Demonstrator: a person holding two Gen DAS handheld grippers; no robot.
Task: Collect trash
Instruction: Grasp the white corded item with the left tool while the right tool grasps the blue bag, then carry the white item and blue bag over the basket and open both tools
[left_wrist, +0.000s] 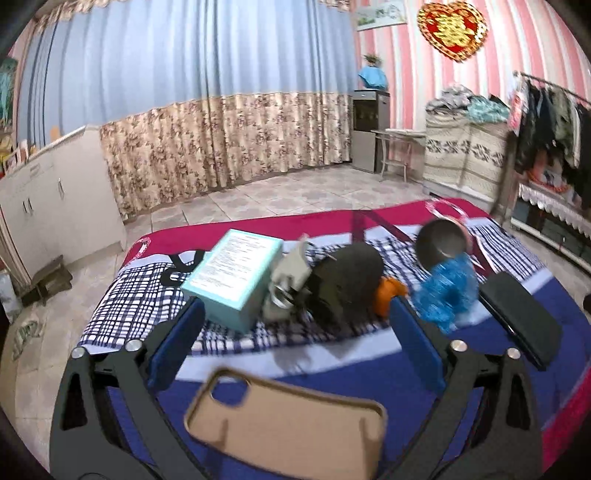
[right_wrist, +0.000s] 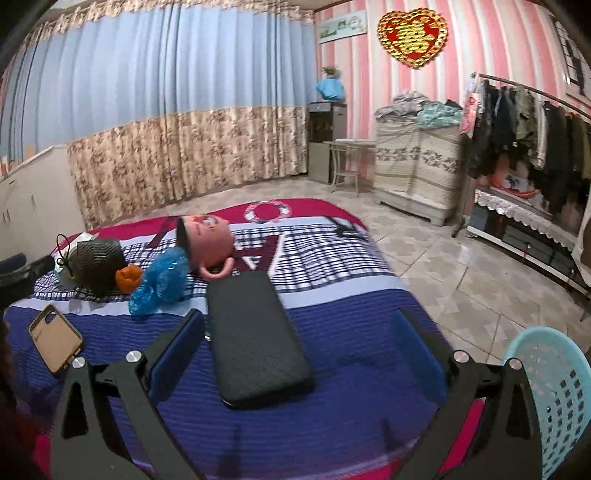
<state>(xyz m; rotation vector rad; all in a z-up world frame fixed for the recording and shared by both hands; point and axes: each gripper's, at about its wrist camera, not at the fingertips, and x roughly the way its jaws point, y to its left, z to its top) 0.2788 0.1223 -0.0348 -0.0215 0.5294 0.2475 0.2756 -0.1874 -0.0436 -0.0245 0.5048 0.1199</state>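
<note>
Bedding in blue, check and red covers the bed in the left wrist view. The left hand-held gripper has its jaws wide apart with nothing clamped; a tan phone case lies near, between the arms. Farther on, in a row from left to right: a teal box, a grey bundle, a dark pot, an orange scrap, a crumpled blue bag and a black case. A pink toy lies just behind the bag.

From the right wrist view, the right hand-held gripper also stands apart and empty, with the black case lying between its fingers, untouched. The blue bag rests far left, against the pink toy, beside the orange scrap and dark pot. The phone case is near left. A light-blue basket sits near right, off the bed.
</note>
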